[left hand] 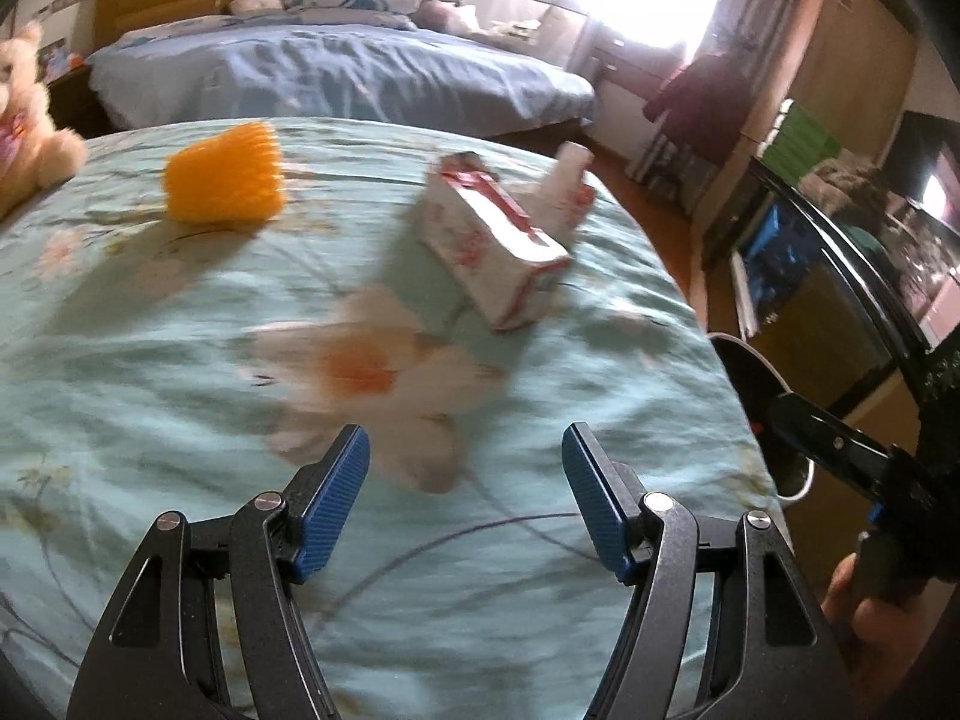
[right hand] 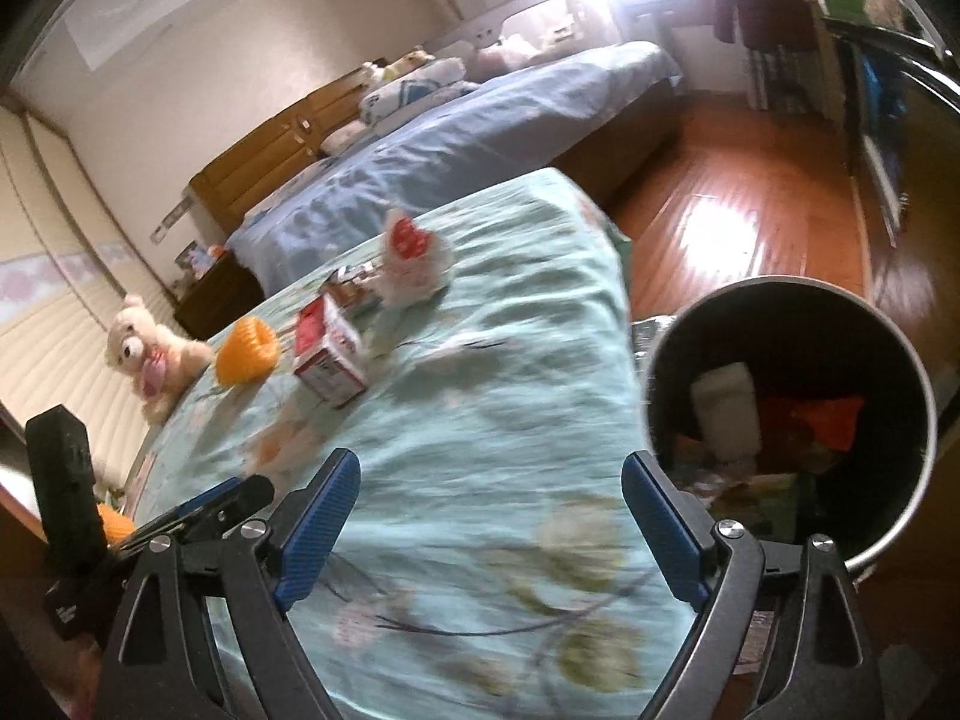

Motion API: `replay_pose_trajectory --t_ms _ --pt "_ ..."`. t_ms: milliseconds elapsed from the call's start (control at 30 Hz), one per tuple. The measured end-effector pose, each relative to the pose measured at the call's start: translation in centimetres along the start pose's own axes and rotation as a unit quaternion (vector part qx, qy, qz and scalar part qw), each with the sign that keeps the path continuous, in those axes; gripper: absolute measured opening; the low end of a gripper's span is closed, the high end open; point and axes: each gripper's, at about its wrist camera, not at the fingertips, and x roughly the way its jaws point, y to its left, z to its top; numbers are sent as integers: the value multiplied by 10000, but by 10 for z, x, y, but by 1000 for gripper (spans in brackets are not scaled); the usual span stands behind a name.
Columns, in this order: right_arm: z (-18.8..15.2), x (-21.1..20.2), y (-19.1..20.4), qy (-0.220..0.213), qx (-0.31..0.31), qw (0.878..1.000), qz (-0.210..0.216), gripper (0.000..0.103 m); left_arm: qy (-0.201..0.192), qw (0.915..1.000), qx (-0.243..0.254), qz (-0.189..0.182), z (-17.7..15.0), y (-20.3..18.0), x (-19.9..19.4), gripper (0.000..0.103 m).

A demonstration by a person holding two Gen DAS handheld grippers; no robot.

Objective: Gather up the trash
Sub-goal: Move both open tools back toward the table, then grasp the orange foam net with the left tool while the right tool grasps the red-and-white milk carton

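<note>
An orange foam net (left hand: 225,177) lies far left on the teal floral bedspread (left hand: 150,360). To its right is a white-and-red carton (left hand: 492,240) on its side, with a crumpled white wrapper (left hand: 567,180) behind it. My left gripper (left hand: 465,450) hovers open over the sheet, short of the carton, nothing between its blue pads. In the right wrist view my right gripper (right hand: 489,480) stands wide open and empty over the bed's edge, beside the round dark bin (right hand: 798,324). The bin holds a white item (right hand: 726,414) and an orange wrapper (right hand: 828,417). The net (right hand: 246,354), the carton (right hand: 330,354) and a red-and-white bag (right hand: 414,264) lie farther up the bed.
A teddy bear (right hand: 150,354) sits at the bed's far left edge. A second bed with a blue cover (right hand: 450,144) stands behind, and wooden floor (right hand: 720,228) lies to the right. The other gripper (left hand: 804,426) and the bin rim (left hand: 750,372) show at the right of the left wrist view.
</note>
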Motion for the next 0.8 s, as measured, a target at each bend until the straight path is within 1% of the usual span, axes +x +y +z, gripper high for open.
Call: replay_pose_trajectory --t_ms 300,467,800 --pt "3 22 32 187 -306 9991 227 91 -70 9992 -264 287 8 39 -1 68" --pt "5 37 48 294 -434 9981 321 91 -73 9985 -377 384 15 57 1 68" --pt "17 67 75 421 -642 9960 460 91 -151 9972 -473 566 48 87 11 70"
